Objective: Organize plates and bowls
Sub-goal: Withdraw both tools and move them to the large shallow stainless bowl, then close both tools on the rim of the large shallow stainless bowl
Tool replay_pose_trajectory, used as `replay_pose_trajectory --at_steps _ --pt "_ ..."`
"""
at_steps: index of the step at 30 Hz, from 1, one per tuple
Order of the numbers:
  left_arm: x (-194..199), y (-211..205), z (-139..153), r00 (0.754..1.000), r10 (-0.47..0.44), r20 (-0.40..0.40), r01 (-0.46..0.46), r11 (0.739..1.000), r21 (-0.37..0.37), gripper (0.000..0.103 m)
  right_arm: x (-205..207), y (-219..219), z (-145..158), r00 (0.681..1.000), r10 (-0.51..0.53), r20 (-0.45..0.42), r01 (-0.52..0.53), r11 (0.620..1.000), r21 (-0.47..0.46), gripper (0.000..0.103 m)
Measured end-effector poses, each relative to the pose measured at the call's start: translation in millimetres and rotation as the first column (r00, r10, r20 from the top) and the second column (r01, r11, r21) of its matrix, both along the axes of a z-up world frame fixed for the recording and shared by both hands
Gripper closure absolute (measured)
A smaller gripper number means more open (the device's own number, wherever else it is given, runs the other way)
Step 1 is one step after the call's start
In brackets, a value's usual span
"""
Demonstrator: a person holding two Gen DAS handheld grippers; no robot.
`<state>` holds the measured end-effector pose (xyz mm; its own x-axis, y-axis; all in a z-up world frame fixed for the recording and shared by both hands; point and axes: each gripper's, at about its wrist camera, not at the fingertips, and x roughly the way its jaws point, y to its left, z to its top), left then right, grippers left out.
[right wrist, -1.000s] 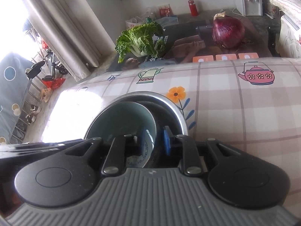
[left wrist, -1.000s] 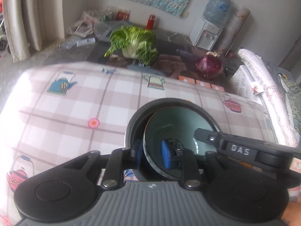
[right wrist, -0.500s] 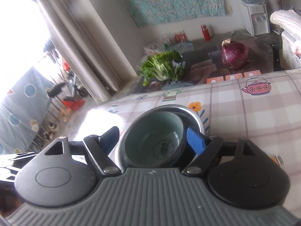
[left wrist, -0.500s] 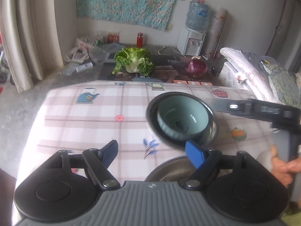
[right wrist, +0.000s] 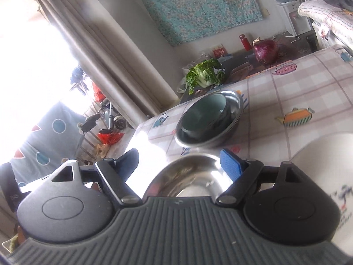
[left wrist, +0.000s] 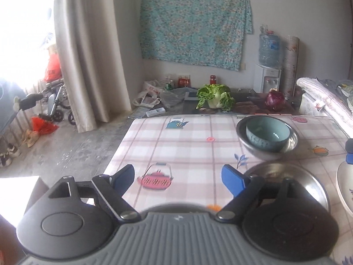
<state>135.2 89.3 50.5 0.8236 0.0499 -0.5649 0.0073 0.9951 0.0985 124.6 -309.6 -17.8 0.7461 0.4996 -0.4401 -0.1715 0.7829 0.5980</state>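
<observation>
- Left tool [left wrist: 178, 176]: jaws opening, nothing between; teal bowl [left wrist: 267, 135] nested in steel bowl [left wrist: 293, 140], far right on desk [left wrist: 183, 145].
- Right tool [right wrist: 179, 162]: wide, empty, over steel plate [right wrist: 187, 176].

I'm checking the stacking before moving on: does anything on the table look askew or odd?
Yes. The teal bowl sits tilted inside the steel bowl, leaning to one side rather than nested flat. Nothing looks spilled or broken.

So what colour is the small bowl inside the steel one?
Pale teal bowl; the left wrist view shows it best.
</observation>
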Motion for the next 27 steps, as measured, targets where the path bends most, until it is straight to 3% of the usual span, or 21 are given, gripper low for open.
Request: replay_pose_trajectory --at_steps 7,14,19,23,27 --pt "-54.8 27.7 -15.0 0.998 0.055 -0.003 -0.056 0.996 -0.071 0.016 -60.7 26.9 4.1 0.999 0.048 -0.001 -0.048 0.999 -0.023 0.022" --pt "-91.3 53.8 -59.1 0.987 0.158 -0.042 -0.162 0.980 -0.118 0.017 -80.8 72.6 -43.5 0.984 0.110 -0.138 -0.108 0.994 0.021 0.022" --pt "-102.0 71.8 -77.4 0.980 0.180 -0.080 -0.192 0.965 -0.178 0.024 -91.3 116.9 -55.8 0.971 0.176 -0.165 -0.174 0.984 0.027 0.024" --pt "-99.0 80.0 -85.0 0.975 0.203 -0.091 -0.217 0.957 -0.194 0.034 -86.5 154.4 -55.1 0.962 0.215 -0.167 -0.221 0.975 -0.016 0.033" --pt "-90.0 87.8 -87.3 0.970 0.223 -0.097 -0.238 0.955 -0.179 0.039 -77.2 180.1 -55.9 0.964 0.207 -0.169 -0.223 0.971 -0.083 0.043"
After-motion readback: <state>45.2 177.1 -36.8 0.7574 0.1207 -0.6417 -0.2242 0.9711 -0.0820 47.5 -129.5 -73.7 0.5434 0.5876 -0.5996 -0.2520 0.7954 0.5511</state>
